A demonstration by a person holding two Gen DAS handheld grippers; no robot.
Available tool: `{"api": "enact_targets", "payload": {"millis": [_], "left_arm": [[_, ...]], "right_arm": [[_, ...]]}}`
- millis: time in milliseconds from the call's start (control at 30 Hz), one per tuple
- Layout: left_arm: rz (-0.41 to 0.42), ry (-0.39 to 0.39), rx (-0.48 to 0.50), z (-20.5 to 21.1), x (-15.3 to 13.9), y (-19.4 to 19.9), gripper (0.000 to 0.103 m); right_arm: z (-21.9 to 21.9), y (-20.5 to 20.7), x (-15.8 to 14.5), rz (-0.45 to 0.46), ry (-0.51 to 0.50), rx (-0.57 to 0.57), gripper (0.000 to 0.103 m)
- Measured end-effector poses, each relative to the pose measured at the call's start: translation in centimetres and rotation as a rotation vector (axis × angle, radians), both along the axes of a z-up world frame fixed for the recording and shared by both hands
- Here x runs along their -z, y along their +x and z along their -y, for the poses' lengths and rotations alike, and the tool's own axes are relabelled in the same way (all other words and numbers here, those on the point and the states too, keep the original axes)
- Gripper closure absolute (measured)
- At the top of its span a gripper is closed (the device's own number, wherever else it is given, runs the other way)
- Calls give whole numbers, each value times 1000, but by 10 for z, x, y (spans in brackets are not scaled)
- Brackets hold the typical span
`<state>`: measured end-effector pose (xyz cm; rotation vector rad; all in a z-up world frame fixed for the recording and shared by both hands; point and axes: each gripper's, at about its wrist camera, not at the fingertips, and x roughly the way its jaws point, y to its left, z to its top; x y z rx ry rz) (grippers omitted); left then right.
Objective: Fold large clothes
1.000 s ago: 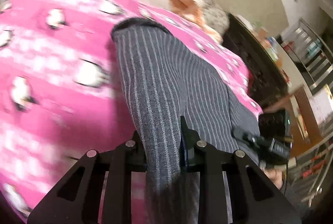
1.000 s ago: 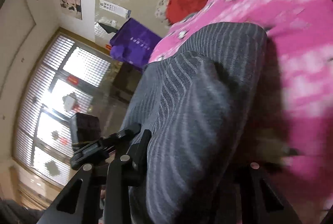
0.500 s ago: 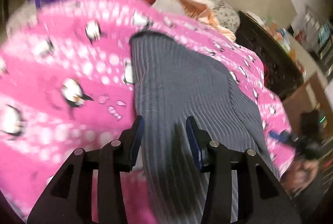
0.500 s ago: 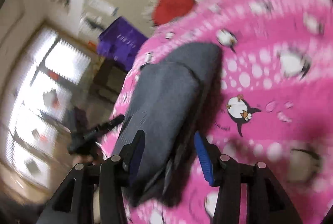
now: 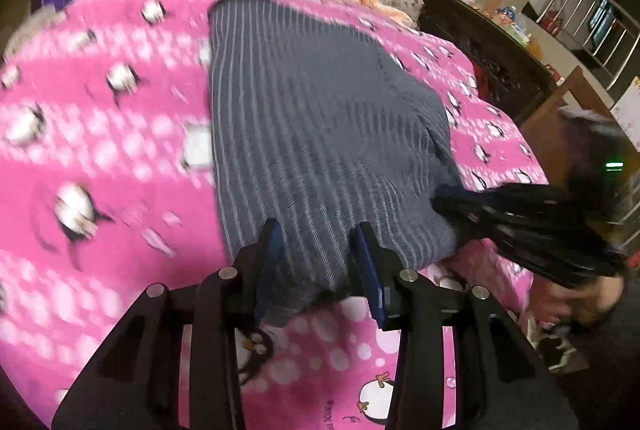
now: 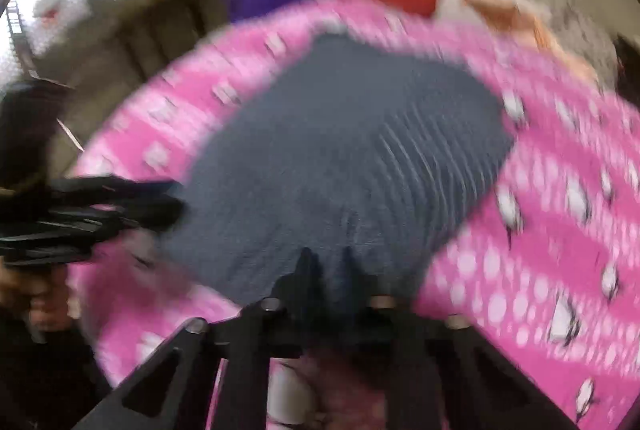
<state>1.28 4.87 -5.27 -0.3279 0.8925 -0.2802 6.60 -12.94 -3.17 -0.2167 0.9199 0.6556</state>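
Left wrist view, grey striped garment [image 5: 320, 134] edge between parted jaws, pink blanket [image 5: 100, 158] beneath

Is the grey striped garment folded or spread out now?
Folded: the grey striped garment lies as a compact doubled block on the pink blanket.

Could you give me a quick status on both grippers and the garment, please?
Left gripper open, straddling grey striped garment. Right gripper just closed at its near edge. Garment on pink penguin blanket. Nothing in the way.
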Motion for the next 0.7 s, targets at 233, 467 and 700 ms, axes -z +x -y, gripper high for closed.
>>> {"api": "enact_targets", "payload": {"millis": [233,467,700], "left_arm": [[32,34,-24,12,3,0,65],[71,-1,-88,-17,-40,14,65],[-1,42,-231,-45,-51,120,65]], "right_arm": [[19,2,9,-13,100,17,103],[13,4,-23,-58,179,49,103],[1,38,-81,83,199,224,101]]}}
